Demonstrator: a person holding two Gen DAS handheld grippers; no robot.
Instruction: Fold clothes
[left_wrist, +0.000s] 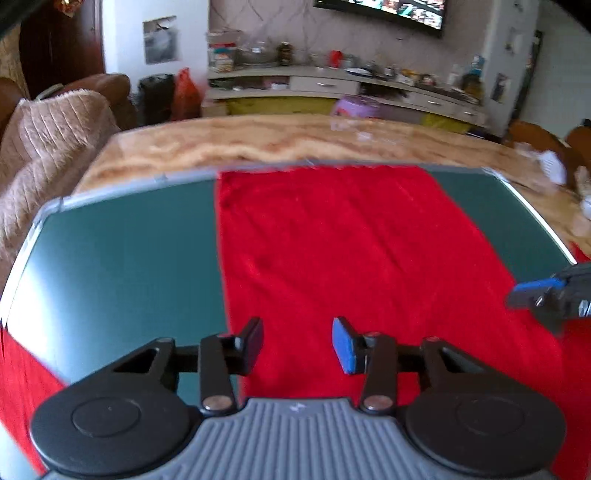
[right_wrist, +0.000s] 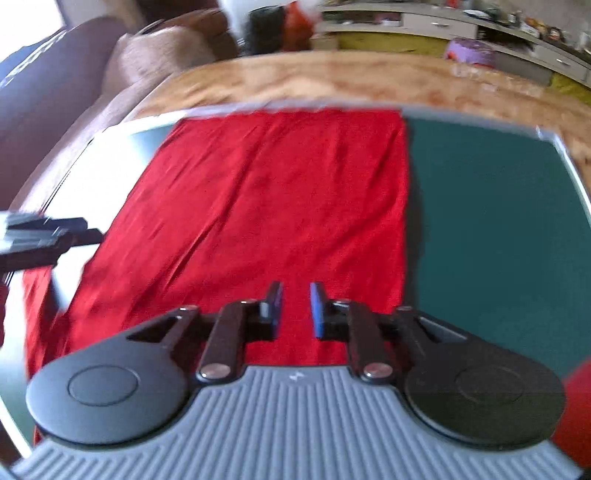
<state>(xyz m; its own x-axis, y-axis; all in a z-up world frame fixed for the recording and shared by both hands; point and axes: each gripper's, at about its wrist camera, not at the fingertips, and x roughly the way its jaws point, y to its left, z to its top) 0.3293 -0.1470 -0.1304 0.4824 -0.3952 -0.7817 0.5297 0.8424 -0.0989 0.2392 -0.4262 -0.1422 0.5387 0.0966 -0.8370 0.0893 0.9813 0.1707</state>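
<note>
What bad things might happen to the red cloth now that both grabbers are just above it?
1. The red cloth hangs over the near edge of the green mat, so a careless tug might slide it off.
2. Both the left gripper and the right gripper are open and hold nothing; grabbing unevenly could make a crooked fold.
3. Wrinkles run along the cloth; folding over them might trap creases.

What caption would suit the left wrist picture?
Left gripper, jaws open and empty, over a red cloth spread flat on a green mat.
</note>
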